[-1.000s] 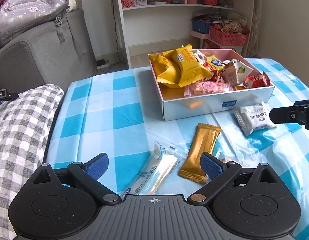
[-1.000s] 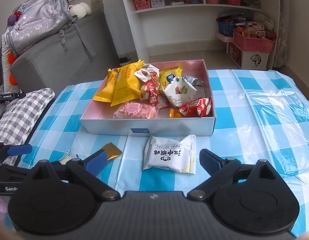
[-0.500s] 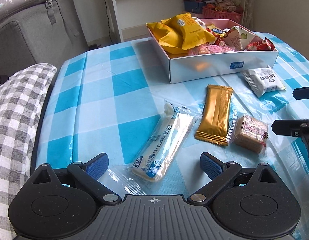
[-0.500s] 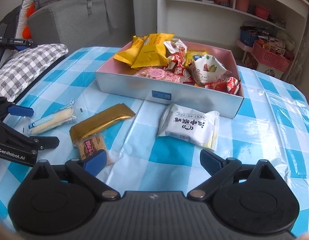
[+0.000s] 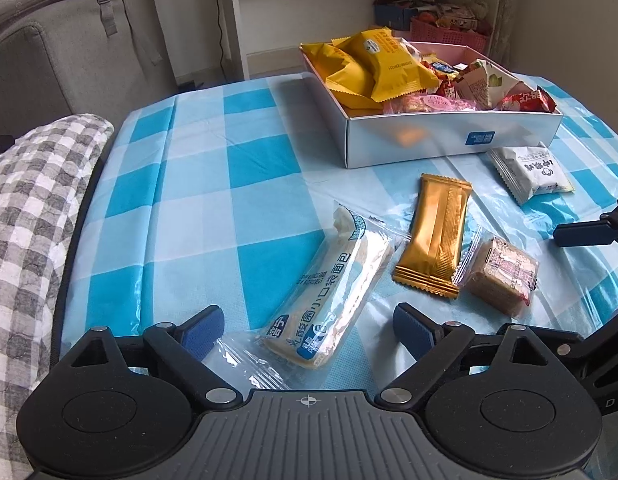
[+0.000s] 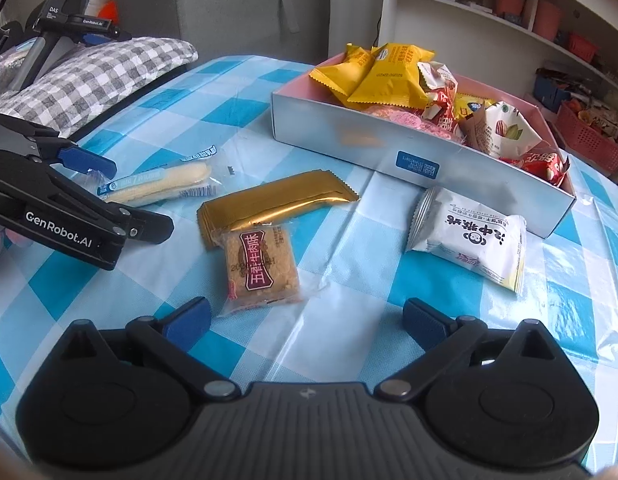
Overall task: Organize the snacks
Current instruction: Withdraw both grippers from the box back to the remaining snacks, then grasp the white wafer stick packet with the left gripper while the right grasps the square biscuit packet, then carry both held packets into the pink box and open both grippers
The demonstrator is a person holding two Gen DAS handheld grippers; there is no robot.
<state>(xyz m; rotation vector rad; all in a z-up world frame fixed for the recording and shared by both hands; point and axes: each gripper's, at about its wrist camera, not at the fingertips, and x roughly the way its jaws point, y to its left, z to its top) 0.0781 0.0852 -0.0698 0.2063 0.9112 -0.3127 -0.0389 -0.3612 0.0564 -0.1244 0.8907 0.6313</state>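
A long bread packet [image 5: 333, 292] lies on the blue checked tablecloth, its near end between the fingers of my left gripper [image 5: 307, 326]. Those jaws are closing, and the pads stand apart from the wrapper. Right of it lie a gold bar [image 5: 437, 232], a square brown cake packet [image 5: 503, 272] and a white packet [image 5: 533, 172]. Behind them stands the snack box [image 5: 429, 144], full of packets. My right gripper [image 6: 307, 318] is open just in front of the cake packet [image 6: 261, 268], holding nothing. The left gripper [image 6: 117, 193] shows at the left of the right wrist view.
A grey checked cushion [image 5: 29, 208] lies along the table's left edge, with a grey sofa [image 5: 69, 60] behind it. A white shelf [image 6: 489, 20] and a pink basket [image 6: 589, 140] stand beyond the box. Bare tablecloth [image 5: 209, 160] spreads left of the box.
Both grippers have come down closer to the table. The left one now straddles the bread packet with narrower jaws. The right one has moved left, from the white packet to the square cake.
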